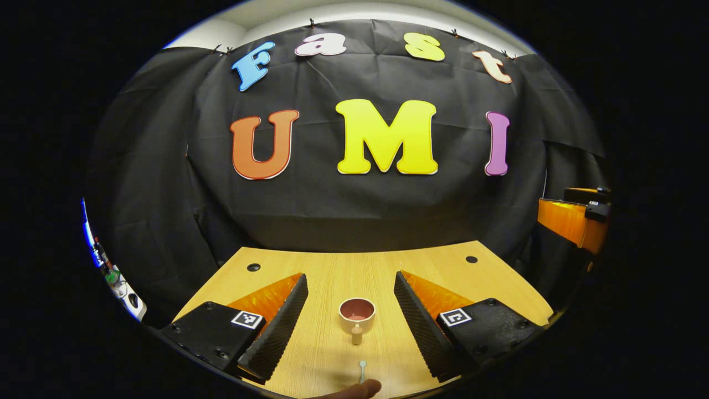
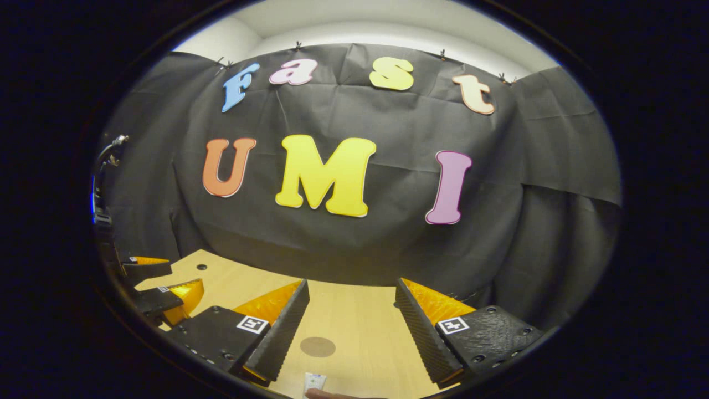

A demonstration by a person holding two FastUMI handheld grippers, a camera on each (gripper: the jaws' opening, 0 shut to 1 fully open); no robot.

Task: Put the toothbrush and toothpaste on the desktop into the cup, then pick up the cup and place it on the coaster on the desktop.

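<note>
Booth desk: cup, toothbrush, toothpaste, coaster; both grippers empty, fingers spread wide.

Cup (image 1: 356, 315): pink, upright on the wooden desk (image 1: 332, 271), mouth up, inside looks empty, handle turned toward the camera; it lies straight ahead of the left gripper (image 1: 351, 321), between its parted fingers. Toothbrush (image 1: 362, 370): flat on the desk just nearer than the cup, long axis running along the gripper's line, head toward the cup, handle end cut off at the lower edge. Coaster (image 2: 317, 347): round, brown, bare, ahead of the right gripper (image 2: 350, 332) and a little left of centre. Toothpaste (image 2: 314, 382): white tube end at the lower edge, nearer than the coaster. Judgement: left gripper nearer cup and brush, right nearer paste and coaster.
</note>
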